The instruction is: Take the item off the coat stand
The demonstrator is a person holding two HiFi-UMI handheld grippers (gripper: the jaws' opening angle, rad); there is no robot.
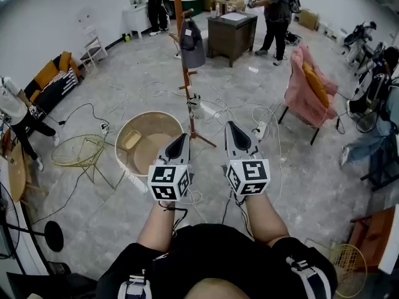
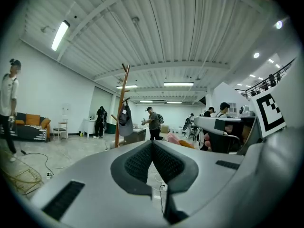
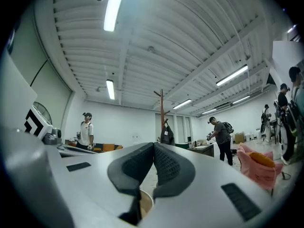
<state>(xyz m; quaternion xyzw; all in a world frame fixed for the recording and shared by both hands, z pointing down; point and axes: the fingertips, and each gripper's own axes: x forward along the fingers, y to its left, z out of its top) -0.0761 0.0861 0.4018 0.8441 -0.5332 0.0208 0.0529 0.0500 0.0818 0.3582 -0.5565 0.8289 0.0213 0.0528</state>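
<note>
A brown wooden coat stand (image 1: 182, 55) rises from the floor ahead of me. A grey cap (image 1: 192, 42) hangs on one of its pegs, also seen as the grey cap (image 2: 125, 121) in the left gripper view and the cap (image 3: 166, 136) in the right gripper view. My left gripper (image 1: 184, 136) and right gripper (image 1: 229, 124) are held side by side near the stand's foot, well short of the cap. Both have their jaws pressed together with nothing between them.
A round wooden tub (image 1: 144, 143) and a yellow wire chair (image 1: 81, 154) stand left of the stand. A pink-draped chair (image 1: 307, 92) is at the right, a dark desk (image 1: 232, 36) behind. Cables (image 1: 230, 114) lie across the floor. People stand at the back.
</note>
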